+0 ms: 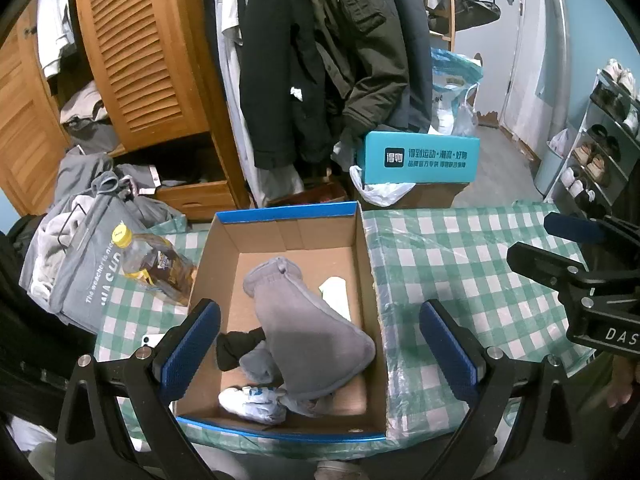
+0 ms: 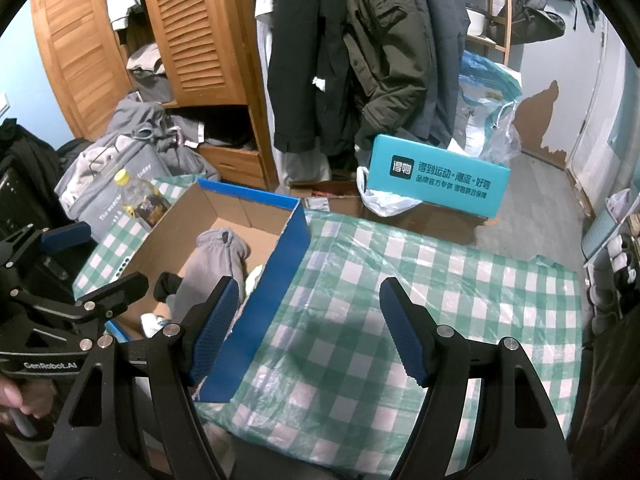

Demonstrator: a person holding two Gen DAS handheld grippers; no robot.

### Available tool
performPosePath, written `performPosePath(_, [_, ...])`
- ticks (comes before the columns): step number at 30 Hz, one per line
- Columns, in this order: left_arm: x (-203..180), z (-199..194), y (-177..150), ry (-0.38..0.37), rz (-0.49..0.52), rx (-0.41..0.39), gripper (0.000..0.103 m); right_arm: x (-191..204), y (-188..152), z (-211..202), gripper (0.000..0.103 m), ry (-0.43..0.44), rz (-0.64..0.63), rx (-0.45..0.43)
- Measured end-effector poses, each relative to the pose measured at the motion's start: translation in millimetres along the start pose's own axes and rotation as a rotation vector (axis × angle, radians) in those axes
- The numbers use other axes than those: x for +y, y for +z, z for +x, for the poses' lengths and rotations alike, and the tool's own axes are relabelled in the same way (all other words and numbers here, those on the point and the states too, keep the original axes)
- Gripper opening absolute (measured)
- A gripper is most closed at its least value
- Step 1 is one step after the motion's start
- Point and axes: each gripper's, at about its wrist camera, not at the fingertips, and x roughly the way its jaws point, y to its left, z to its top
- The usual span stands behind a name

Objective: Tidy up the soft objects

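Honestly, both the left gripper (image 1: 320, 344) and right gripper (image 2: 308, 328) hang wide open and empty, and the grey fleece sock (image 1: 308, 324) already lies in the cardboard box (image 1: 370, 264), so I'd just nudge stragglers flat, gently.

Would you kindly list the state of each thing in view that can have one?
Cardboard box: open, no lid, socks inside.
Grey sock: lying in the box.
Bottle: capped, lying tilted beside the box.
Wardrobe door: open.
Left gripper: open, empty, over the box.
Right gripper: open, empty, over the tablecloth.
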Motion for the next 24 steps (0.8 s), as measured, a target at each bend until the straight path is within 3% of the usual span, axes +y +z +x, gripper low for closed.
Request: performPosePath(24, [-2.3,-3.9,-1.4,-0.002,0.014,0.004,0.101,0.2,0.5,-0.4,0.072,-0.003,0.000,0.000])
